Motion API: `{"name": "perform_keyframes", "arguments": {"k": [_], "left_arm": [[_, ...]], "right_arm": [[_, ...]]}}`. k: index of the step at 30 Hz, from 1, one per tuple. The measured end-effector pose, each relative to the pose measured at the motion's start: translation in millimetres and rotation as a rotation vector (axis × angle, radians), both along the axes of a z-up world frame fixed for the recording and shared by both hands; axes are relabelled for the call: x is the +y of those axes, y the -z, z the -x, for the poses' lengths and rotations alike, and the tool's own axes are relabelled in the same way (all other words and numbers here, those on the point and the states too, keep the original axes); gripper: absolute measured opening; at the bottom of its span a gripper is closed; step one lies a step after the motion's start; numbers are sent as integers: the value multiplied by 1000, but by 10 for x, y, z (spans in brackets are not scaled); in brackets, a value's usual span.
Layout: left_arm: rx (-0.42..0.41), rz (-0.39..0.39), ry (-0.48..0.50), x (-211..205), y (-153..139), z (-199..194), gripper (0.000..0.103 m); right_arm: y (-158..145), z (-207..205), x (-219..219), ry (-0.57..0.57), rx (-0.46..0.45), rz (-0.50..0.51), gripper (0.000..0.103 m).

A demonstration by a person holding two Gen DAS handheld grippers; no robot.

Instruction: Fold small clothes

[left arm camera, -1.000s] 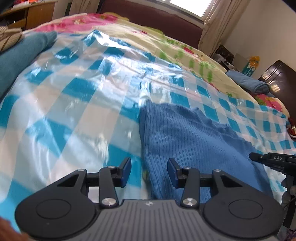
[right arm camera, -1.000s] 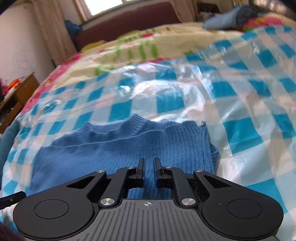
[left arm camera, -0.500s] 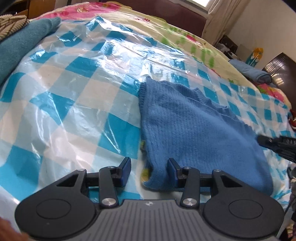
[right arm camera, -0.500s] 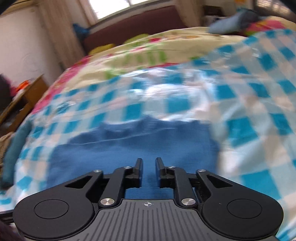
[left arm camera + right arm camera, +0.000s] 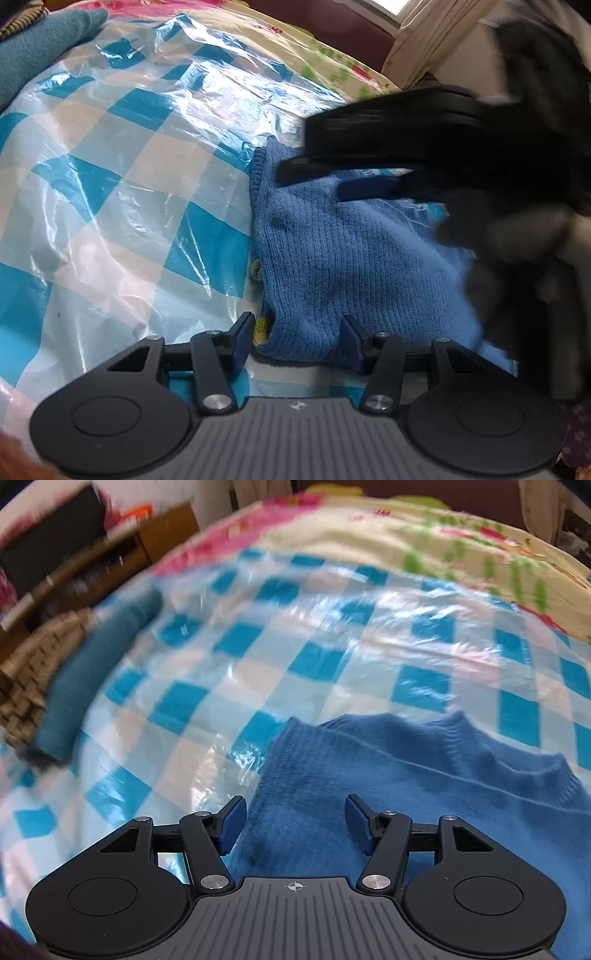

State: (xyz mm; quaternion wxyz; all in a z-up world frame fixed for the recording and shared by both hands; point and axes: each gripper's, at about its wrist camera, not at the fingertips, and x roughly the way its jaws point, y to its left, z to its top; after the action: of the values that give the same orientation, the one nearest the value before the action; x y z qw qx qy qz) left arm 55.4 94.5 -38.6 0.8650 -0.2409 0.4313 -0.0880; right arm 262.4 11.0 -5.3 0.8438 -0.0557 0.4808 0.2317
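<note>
I have the small blue ribbed-knit sweater [image 5: 354, 258] lying flat on the crinkled blue-and-white checked plastic sheet [image 5: 110, 184] that covers the bed, its near hem right at my tools and its neckline toward the far side. My left gripper [image 5: 297, 339] is spread wide, its fingers straddling the near left corner of the sweater, and nothing is pinched between them. My right gripper [image 5: 293, 821] is also wide open, empty, hovering over the left part of the knit; in the left wrist view it shows as a dark, motion-blurred shape above the sweater's far left edge, so I cannot tell its height over the cloth. I judge the step in hand to be taking hold of the left side so I can carry it across to the right. To do that well I would set each tool low enough that one finger slides under the knit and not under the plastic, because the sheet looks slippery and loose and could come up with the garment. I would close on the corner itself, both layers together, then lift both ends evenly so the fold line stays straight. A folded teal cloth [image 5: 92, 672] lies well apart at the far left, out of my way
</note>
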Motion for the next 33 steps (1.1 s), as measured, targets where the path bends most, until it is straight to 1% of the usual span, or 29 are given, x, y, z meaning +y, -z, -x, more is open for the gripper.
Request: {"name": "perform_keyframes", "arguments": {"k": [2,6,7,8,10,12,14,16,18,19,22,24,25,27,28,30,31,32,33], "left_arm": [[4,23,4,34,19,-11,54],[9,61,10,95,42,-23,54],[8,69,10,106,40,-24,54],[6,78,10,118,38,-23,54],[5,87,9,141,40,-15,55],[3,87,9,144,34,-5,55],[-12,79,6,142,2,0,55],[-47,71,-3,137,-47,39,58],[-96,71,-7,129,-105,106,64],[-116,52,-10,109,-134,133,68],[-148,-65,-26,-7,-194,183,70],[-148,-111,-32,-72,-200,188,74],[-134,-130,-27,-112,-174,170,77],[-83,-163,-9,-168,-98,106,77],[-73,-171,-6,-200,-73,81,77],[-78,-181,-13,-222,-69,40,76],[-76,-182,-18,-229,-68,2,72],[-68,-177,-20,-236,-61,-35,60],[-54,-171,-18,-238,-51,-84,52]], "right_arm": [[91,-72,164,-9,18,37,59],[263,-118,376,-21,4,150,63],[304,-122,404,-24,-2,172,63],[330,-118,416,-26,-16,190,60],[353,-104,392,-23,-32,202,50],[325,-94,321,-16,-48,206,26],[251,-110,219,-1,-39,174,17],[176,-136,87,23,-16,114,14],[108,-133,-15,37,-17,70,12],[78,-124,-61,40,-18,48,12],[9,-96,-186,43,-26,-2,11],[-24,-98,-296,55,-23,-45,11],[-31,-111,-350,63,-17,-67,11],[-28,-130,-440,75,-11,-103,11],[-24,-132,-474,77,-7,-120,11],[-22,-134,-533,78,0,-154,11],[-24,-130,-568,79,3,-171,11],[-29,-129,-602,79,8,-189,11],[-45,-126,-647,80,11,-210,11]]}}
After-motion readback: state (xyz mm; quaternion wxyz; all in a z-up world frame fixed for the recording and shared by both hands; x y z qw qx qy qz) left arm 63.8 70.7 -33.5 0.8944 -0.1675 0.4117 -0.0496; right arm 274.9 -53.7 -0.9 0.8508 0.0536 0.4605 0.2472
